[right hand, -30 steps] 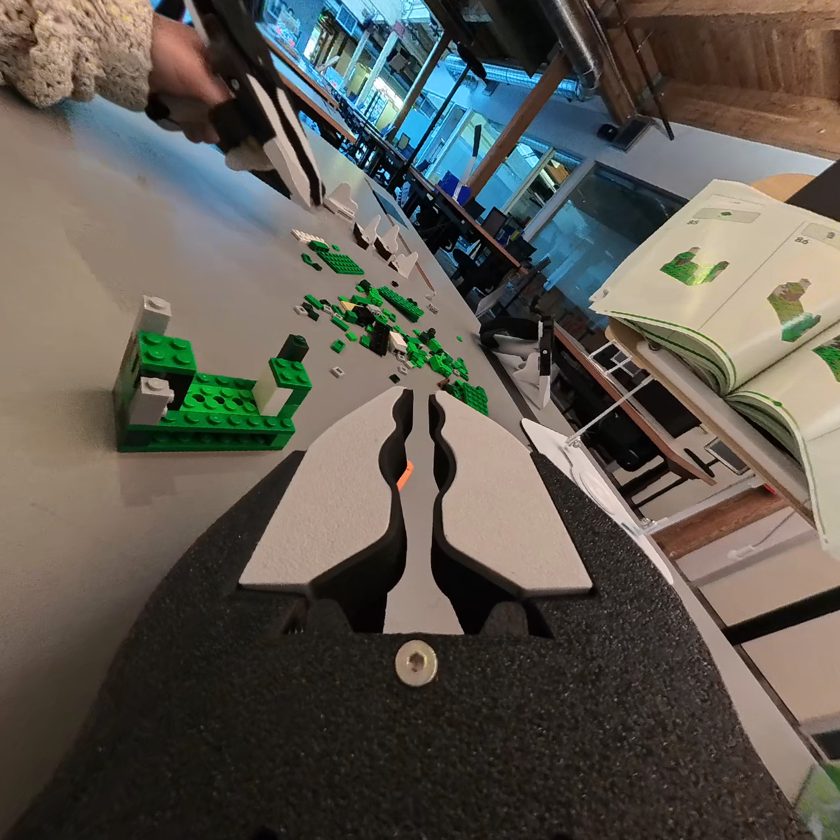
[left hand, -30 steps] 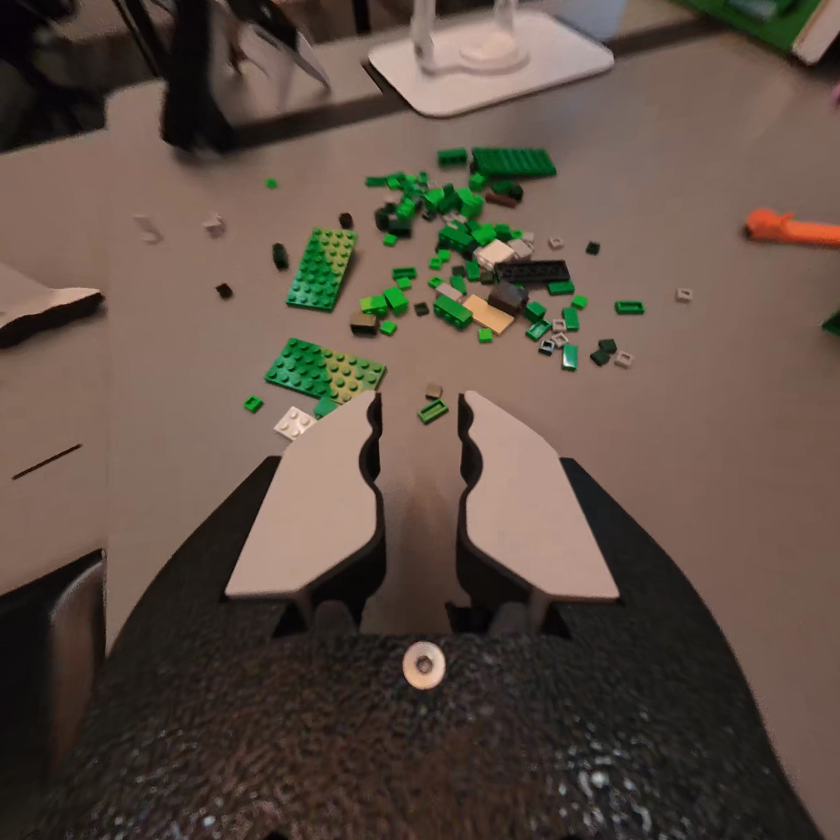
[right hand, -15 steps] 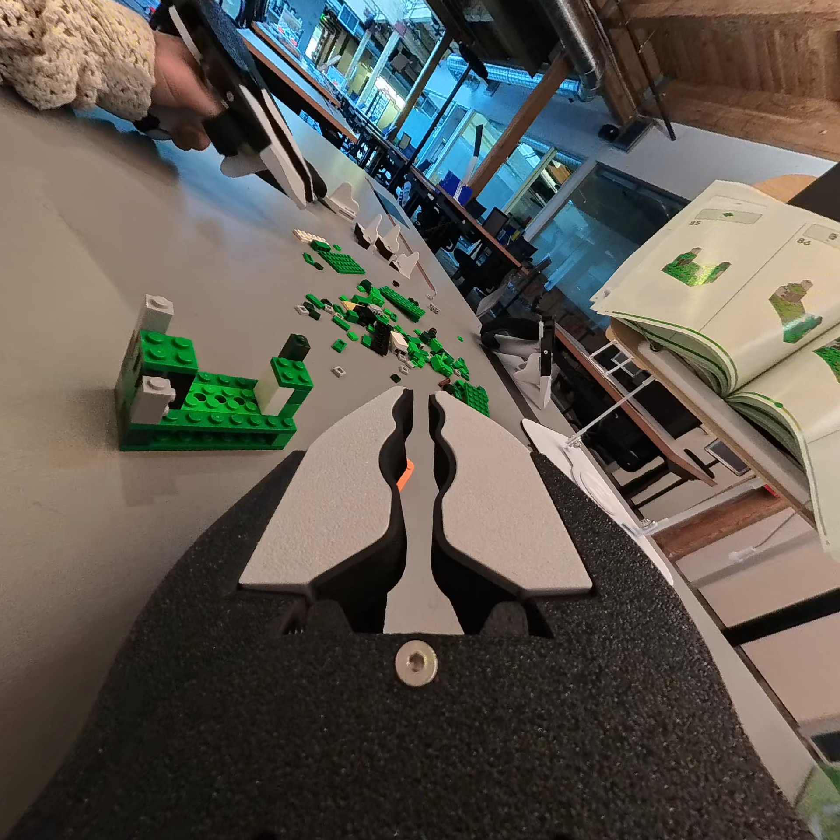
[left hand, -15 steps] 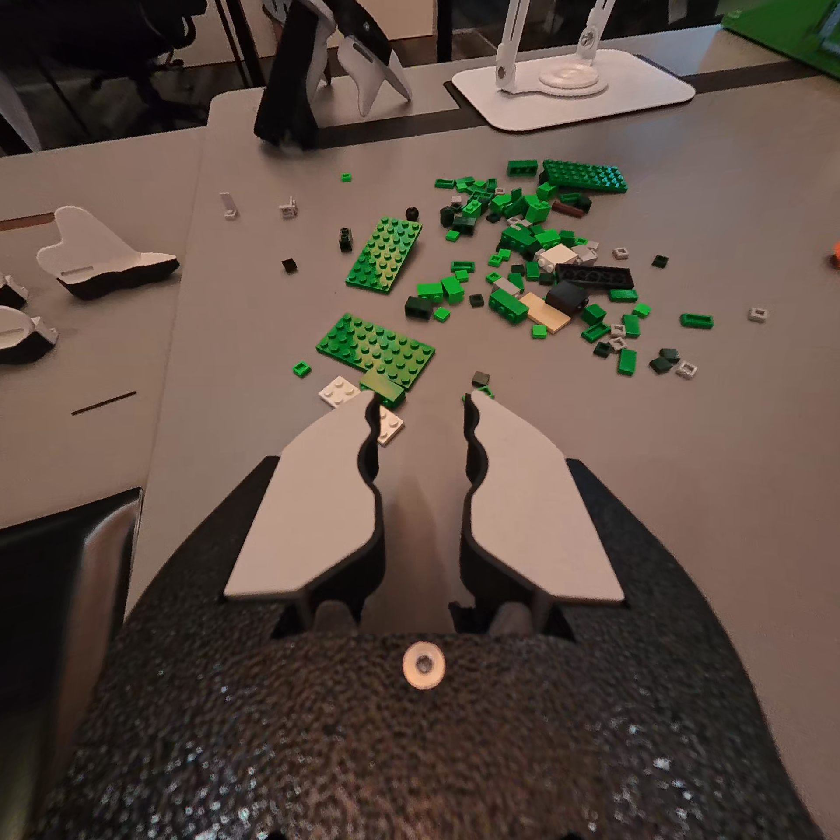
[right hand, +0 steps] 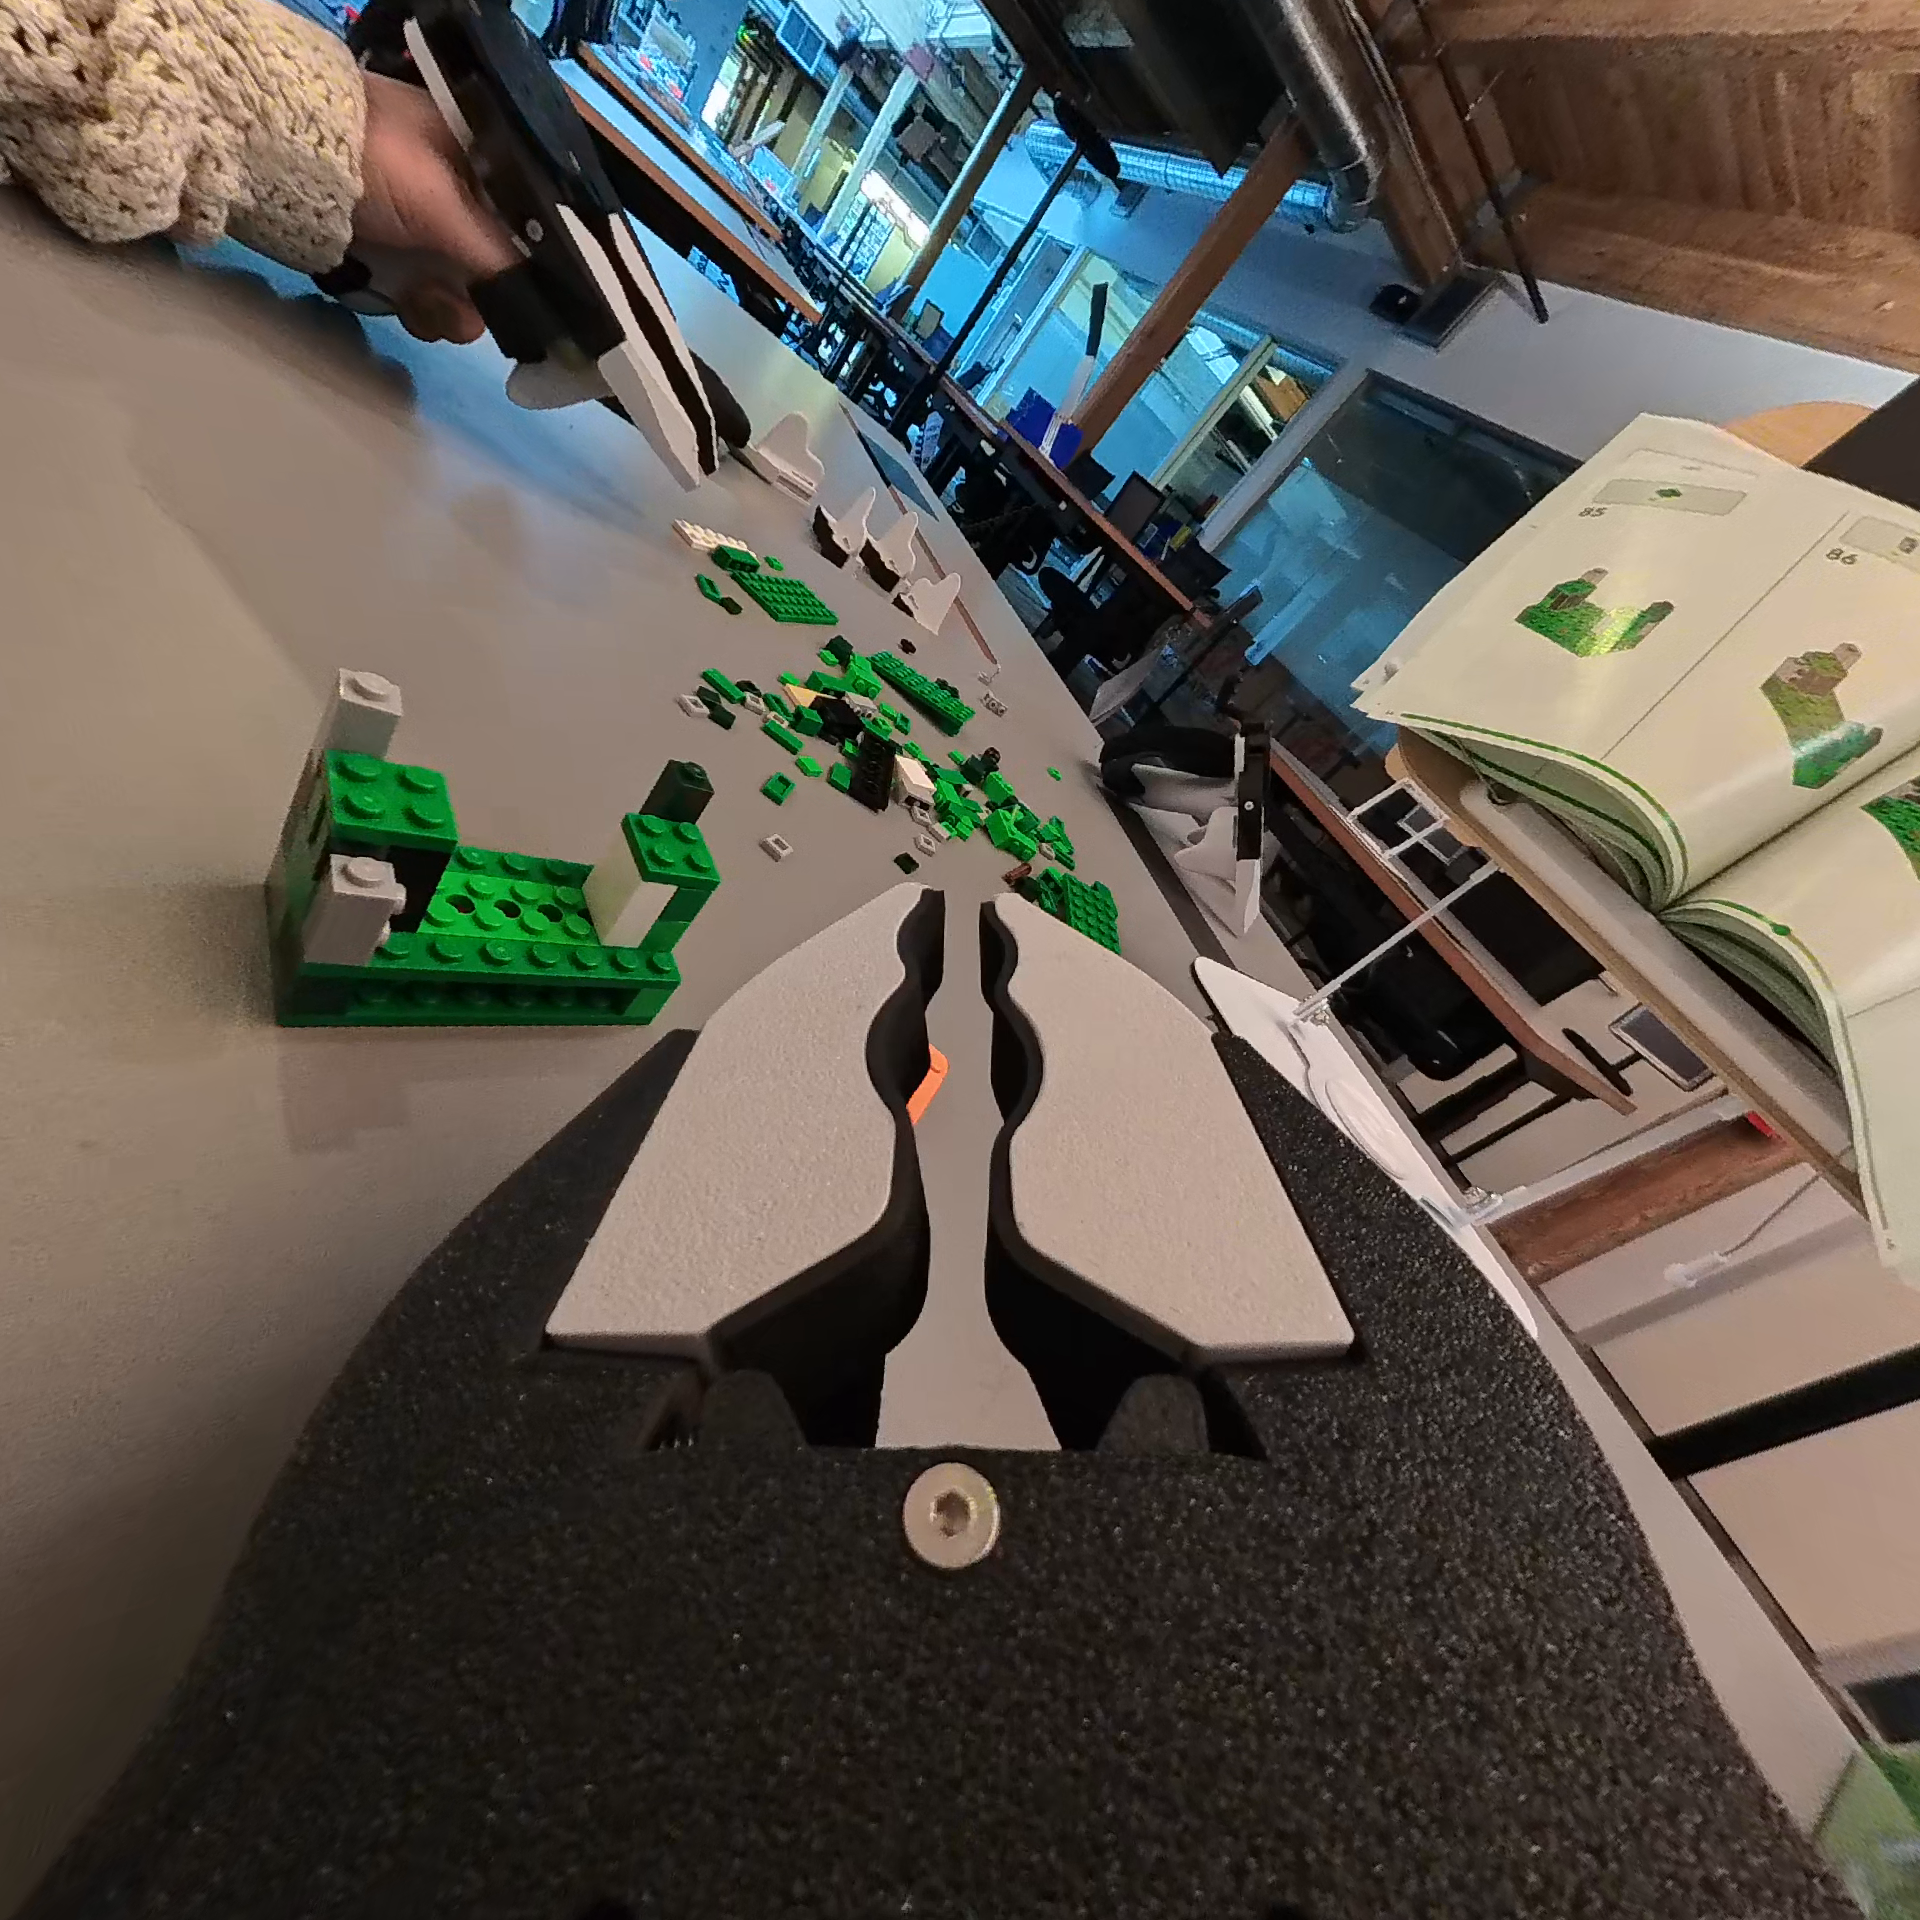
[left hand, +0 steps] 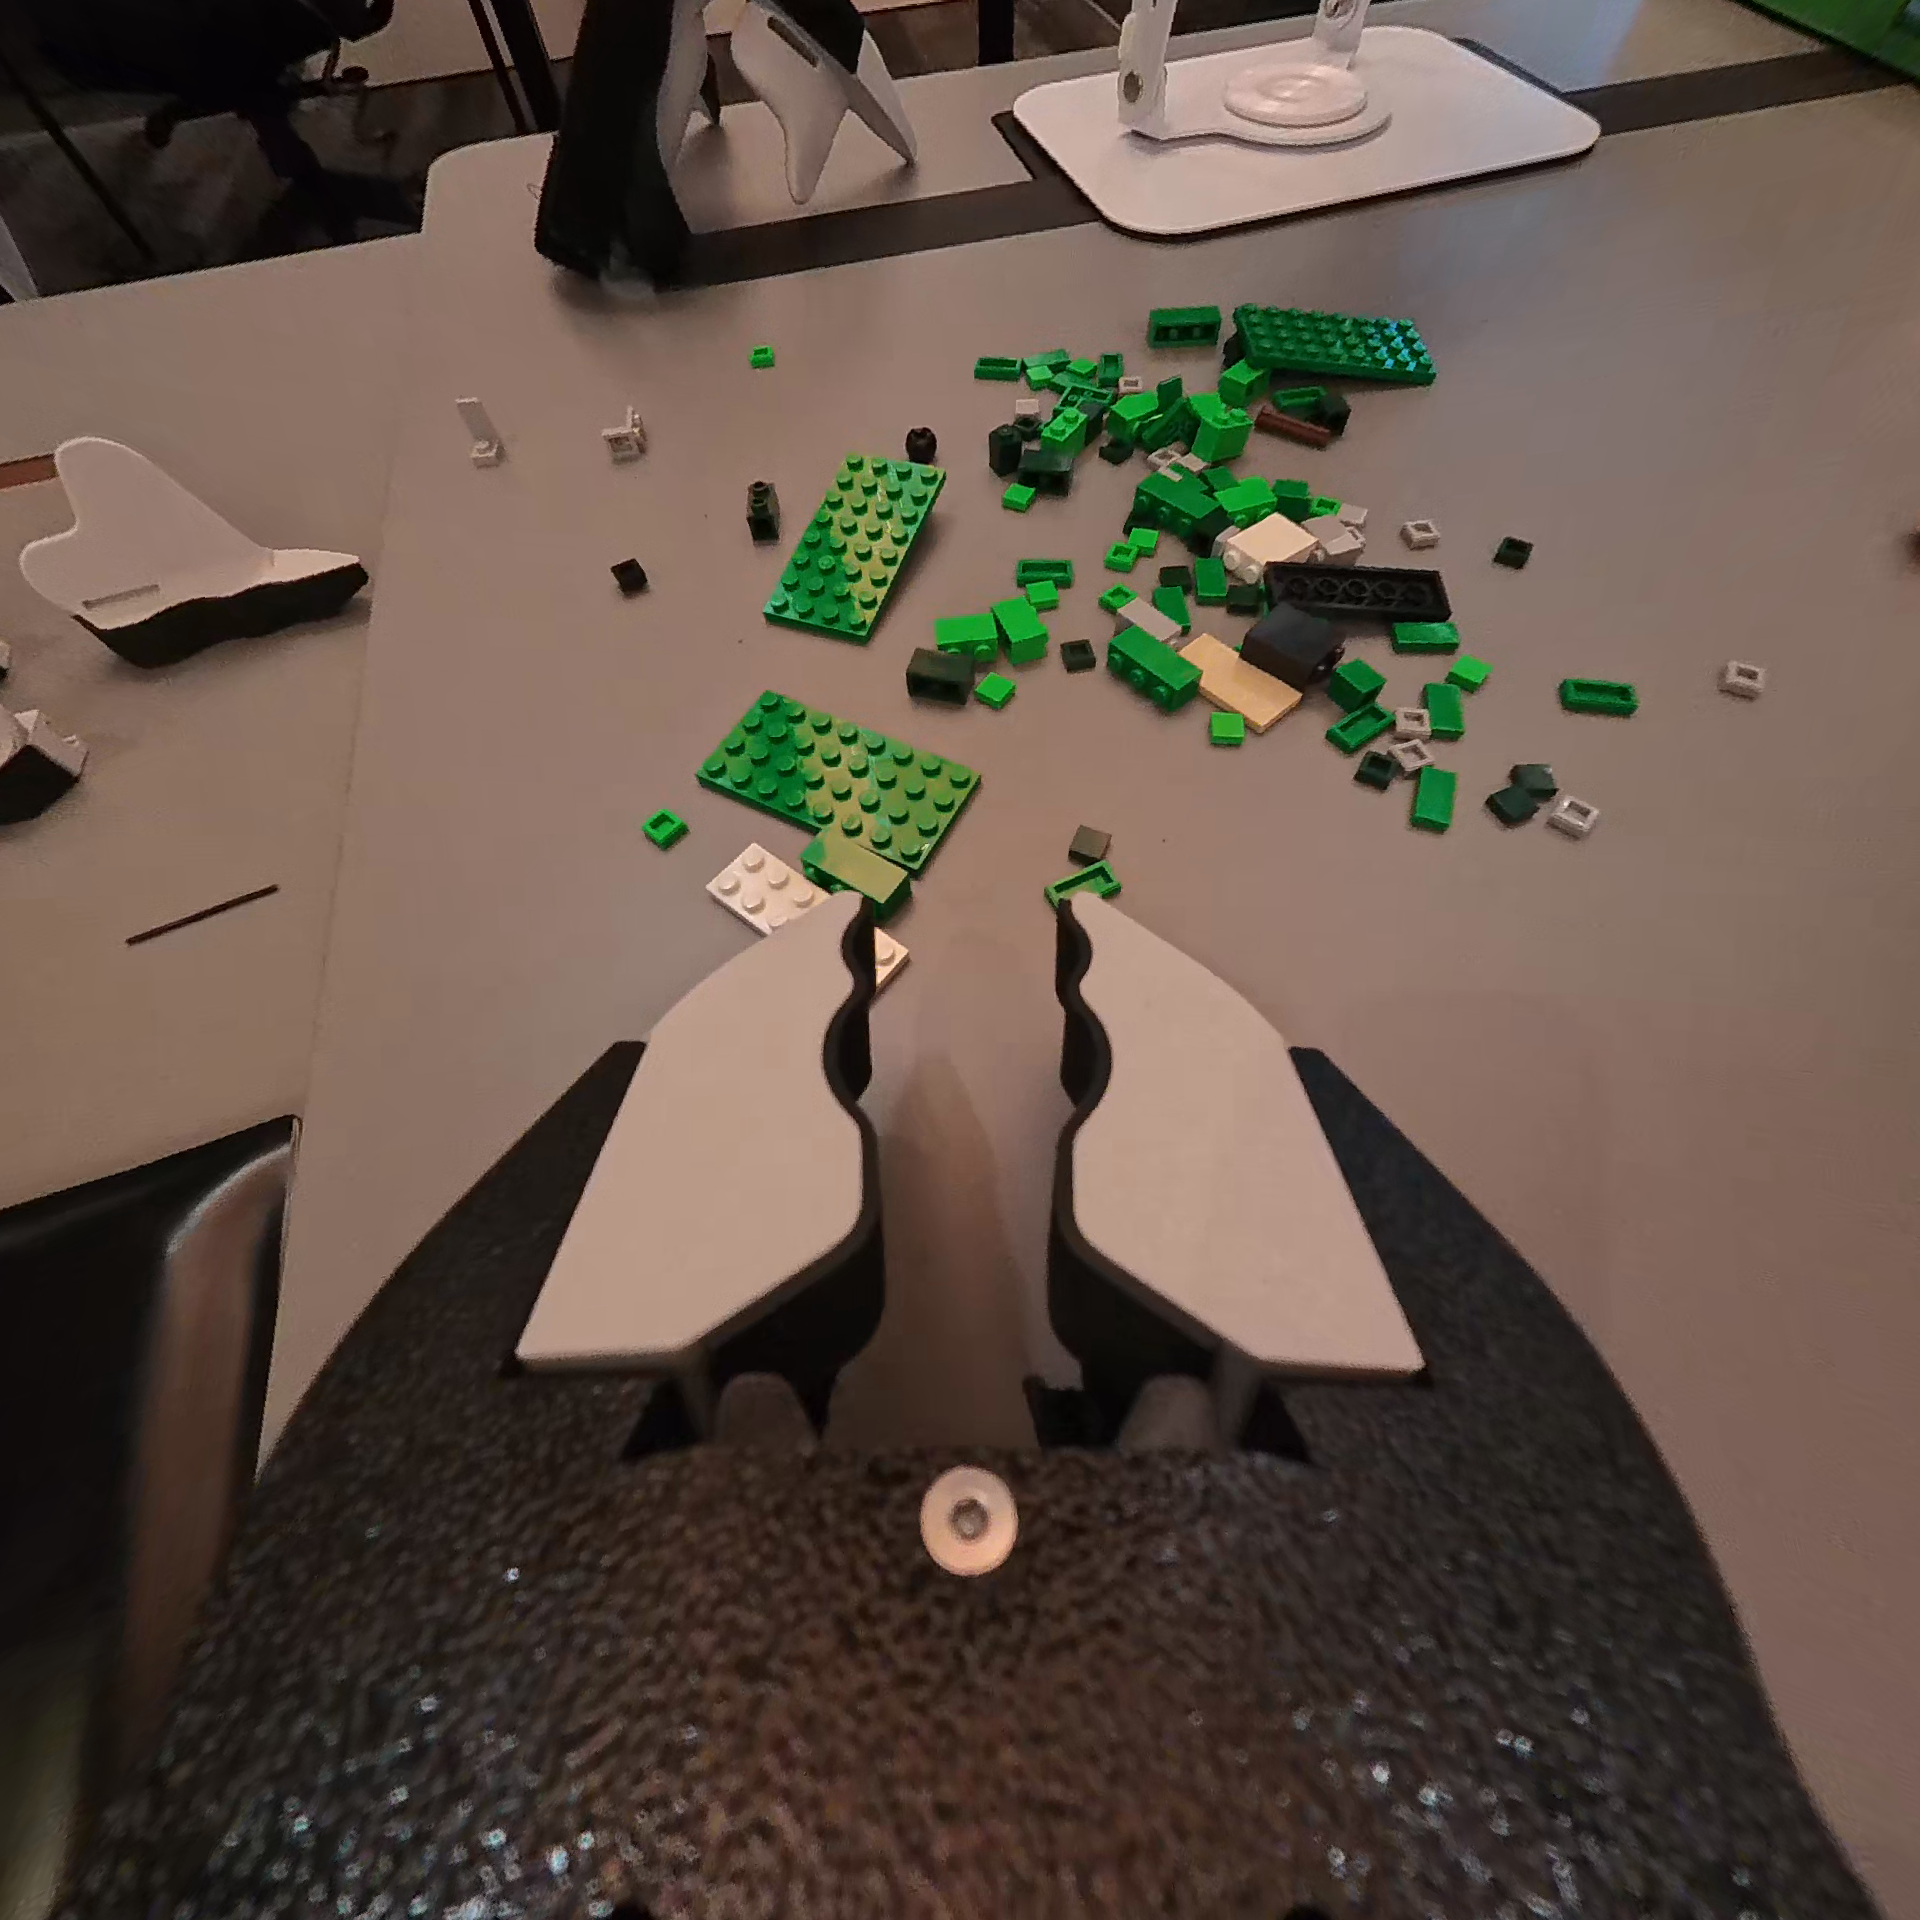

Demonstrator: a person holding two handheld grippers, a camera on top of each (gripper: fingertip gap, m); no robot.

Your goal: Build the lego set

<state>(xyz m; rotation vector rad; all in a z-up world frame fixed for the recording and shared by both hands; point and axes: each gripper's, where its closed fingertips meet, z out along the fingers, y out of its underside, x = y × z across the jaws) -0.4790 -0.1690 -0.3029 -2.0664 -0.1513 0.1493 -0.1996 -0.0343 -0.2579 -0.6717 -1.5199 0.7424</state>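
Observation:
My left gripper (left hand: 961, 920) is open and empty, hovering low over the grey table at the near edge of the loose bricks. A white plate (left hand: 764, 883) lies partly under its left finger, and a small green tile (left hand: 1084, 885) lies at its right fingertip. Two green plates (left hand: 842, 779) (left hand: 857, 545) lie just beyond, with the brick pile (left hand: 1226, 561) to the right. My right gripper (right hand: 958, 899) is shut with a thin gap and holds nothing. The part-built green model (right hand: 468, 914) stands to its left. The left gripper (right hand: 691, 473) shows far off, held by a hand.
An orange tool (right hand: 925, 1081) lies on the table under my right fingers. An open instruction book (right hand: 1662, 727) rests on a stand at the right. A white stand base (left hand: 1299, 135) sits at the back. Spare finger parts (left hand: 177, 561) lie at the left. The left gripper's tips are roughly 30 centimetres from the right gripper's. From the left gripper's tips to the white plate (left hand: 764, 883) is close to 5 centimetres.
My left gripper has swung left and drawn back from the pile, so the white plate now lies at its left fingertip. My right gripper has not moved.

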